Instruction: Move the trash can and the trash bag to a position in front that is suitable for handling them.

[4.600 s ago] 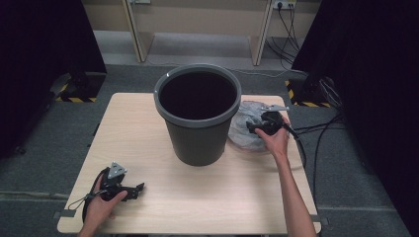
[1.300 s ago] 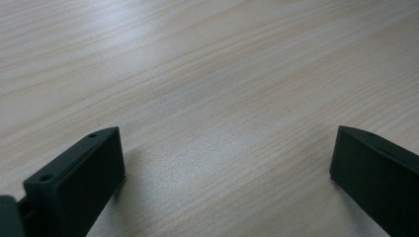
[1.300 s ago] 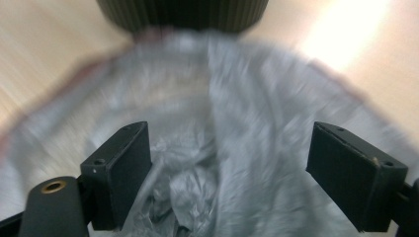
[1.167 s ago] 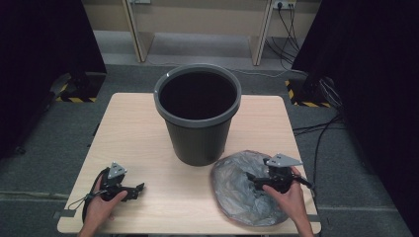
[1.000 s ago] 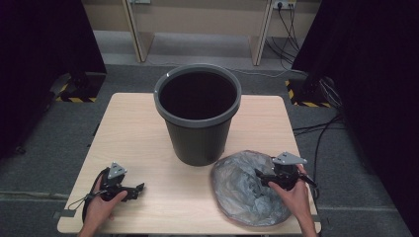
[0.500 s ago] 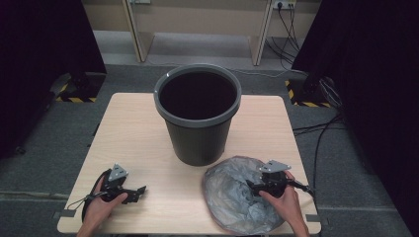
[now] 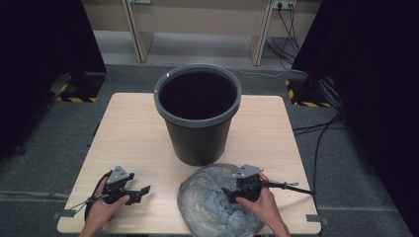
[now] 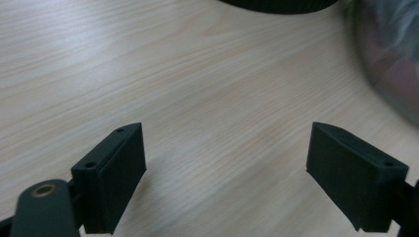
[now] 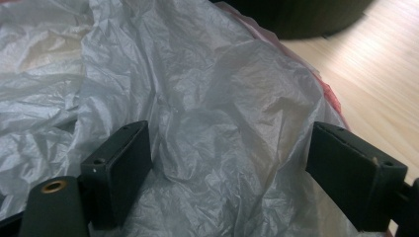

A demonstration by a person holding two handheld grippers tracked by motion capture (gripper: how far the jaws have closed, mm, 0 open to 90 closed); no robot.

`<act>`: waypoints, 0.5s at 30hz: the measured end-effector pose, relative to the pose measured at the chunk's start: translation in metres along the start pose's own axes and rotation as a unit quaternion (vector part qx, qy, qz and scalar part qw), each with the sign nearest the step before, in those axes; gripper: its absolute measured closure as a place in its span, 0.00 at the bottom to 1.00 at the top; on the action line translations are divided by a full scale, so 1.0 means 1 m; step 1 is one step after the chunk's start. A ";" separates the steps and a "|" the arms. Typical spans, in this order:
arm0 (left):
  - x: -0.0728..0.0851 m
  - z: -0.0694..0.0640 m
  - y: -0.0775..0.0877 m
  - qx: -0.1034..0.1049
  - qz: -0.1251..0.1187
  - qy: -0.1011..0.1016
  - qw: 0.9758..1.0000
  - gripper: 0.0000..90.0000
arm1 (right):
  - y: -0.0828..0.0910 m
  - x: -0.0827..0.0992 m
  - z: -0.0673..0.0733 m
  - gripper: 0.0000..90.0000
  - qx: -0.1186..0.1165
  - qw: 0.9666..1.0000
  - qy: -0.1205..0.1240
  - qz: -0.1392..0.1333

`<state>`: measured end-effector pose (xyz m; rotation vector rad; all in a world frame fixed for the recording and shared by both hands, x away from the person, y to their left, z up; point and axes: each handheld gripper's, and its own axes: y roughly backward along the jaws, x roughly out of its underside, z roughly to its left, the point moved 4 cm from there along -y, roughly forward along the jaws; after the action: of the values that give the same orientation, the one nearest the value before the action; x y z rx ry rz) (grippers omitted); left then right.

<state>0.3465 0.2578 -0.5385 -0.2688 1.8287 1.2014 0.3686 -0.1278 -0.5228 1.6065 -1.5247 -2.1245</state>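
While the bin stands mid-table, everything below is placed against it.

Bin: a dark grey bin [image 7: 199,113], upright and empty-looking, toward the far half of the table [image 7: 133,133].
Bag: a crumpled grey plastic bag [image 7: 210,207] lies flat on the table on the near side of the bin, just right of its base and near the table's front edge.
Right gripper: the right gripper [image 7: 232,193] sits over the bag, near the bin's base; in the right gripper view [image 9: 230,168] its jaws stand wide apart with film bulging between them, pads not pressing.
Left gripper: the left gripper [image 7: 143,190] rests low, well to the near left of the bin; its jaws have just been closing a little, yet stand apart over bare wood [image 8: 225,173].
Risk, thin pinch: closing on one loose fold would likely lift a single layer, so the bag stays shut.
Risk, slide: dragging the film could push it over the front edge.
Risk, bin: a snagged bag might tip the bin.
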 end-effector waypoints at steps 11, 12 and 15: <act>-0.009 -0.019 0.002 0.025 -0.021 -0.002 0.999 0.16 | -0.006 -0.027 0.022 0.19 -0.017 0.999 0.016 -0.025; -0.009 -0.020 0.002 0.026 -0.020 -0.003 0.999 0.16 | -0.003 -0.028 0.020 0.19 -0.014 0.999 0.011 -0.030; -0.011 -0.023 0.001 0.030 -0.023 -0.001 0.999 0.16 | 0.010 -0.032 0.015 0.19 -0.014 0.999 -0.002 -0.050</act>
<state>0.3387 0.2364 -0.5268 -0.2728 1.8436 1.1122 0.3667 -0.1052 -0.4939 1.7050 -1.4382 -2.1891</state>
